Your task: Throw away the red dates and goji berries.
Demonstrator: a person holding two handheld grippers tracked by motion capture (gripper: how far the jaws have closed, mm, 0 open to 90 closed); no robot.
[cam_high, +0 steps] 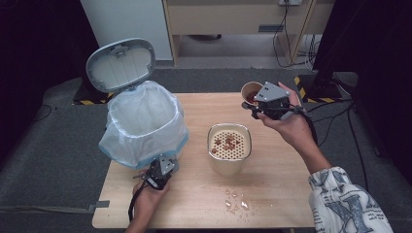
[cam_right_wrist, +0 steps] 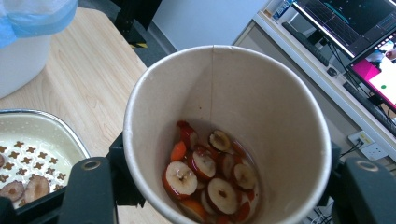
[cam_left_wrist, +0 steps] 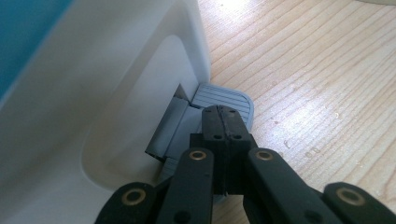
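Note:
A white pedal bin [cam_high: 145,121] with a blue-white bag liner stands at the table's left, its grey lid [cam_high: 121,64] tipped up and open. My left gripper [cam_high: 158,174] is low at the bin's front; its jaws are shut, and the gripper [cam_left_wrist: 223,112] rests on the grey foot pedal [cam_left_wrist: 233,99]. My right gripper [cam_high: 265,104] is raised at the back right and shut on a paper cup [cam_high: 250,92]. The cup [cam_right_wrist: 261,107] tilts towards the camera and holds wet red date slices [cam_right_wrist: 205,172]. A cream container [cam_high: 229,145] with a perforated strainer top carrying a few slices stands mid-table.
Water droplets [cam_high: 236,200] lie on the wood in front of the container. The strainer [cam_right_wrist: 32,154] sits below and left of the cup in the right gripper view. A desk with monitors [cam_right_wrist: 355,37] stands beyond the table's far edge.

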